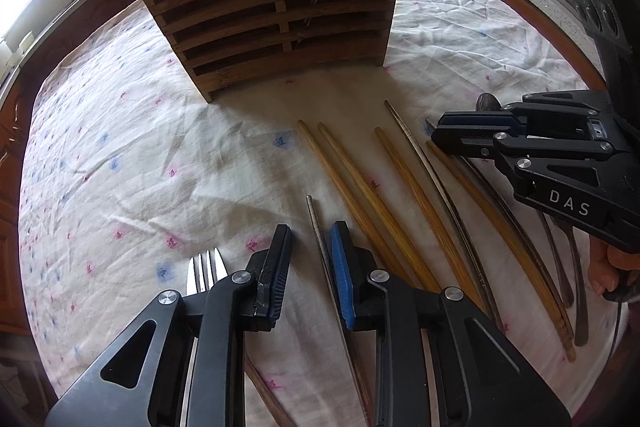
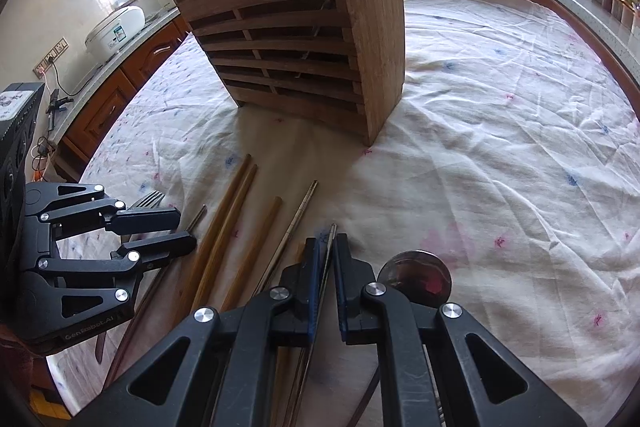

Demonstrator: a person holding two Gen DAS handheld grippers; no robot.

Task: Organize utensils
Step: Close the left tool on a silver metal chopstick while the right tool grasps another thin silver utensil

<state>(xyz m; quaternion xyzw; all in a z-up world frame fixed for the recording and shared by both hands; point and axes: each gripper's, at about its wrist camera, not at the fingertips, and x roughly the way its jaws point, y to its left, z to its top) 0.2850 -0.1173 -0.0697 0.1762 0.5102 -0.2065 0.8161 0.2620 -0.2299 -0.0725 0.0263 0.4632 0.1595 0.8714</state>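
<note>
A slatted wooden utensil holder stands upright on the tablecloth beyond both grippers. Several wooden chopsticks lie fanned on the cloth in front of it. My left gripper is low over the cloth and open, with a metal chopstick lying in the gap and no pad pressing on it. A fork lies just left of it. My right gripper is shut on another thin metal chopstick. A metal spoon lies beside its right finger.
A third metal chopstick lies among the wooden ones. Dark utensil handles lie at the right in the left wrist view. The wrinkled white cloth covers a round table. Kitchen counters ring it.
</note>
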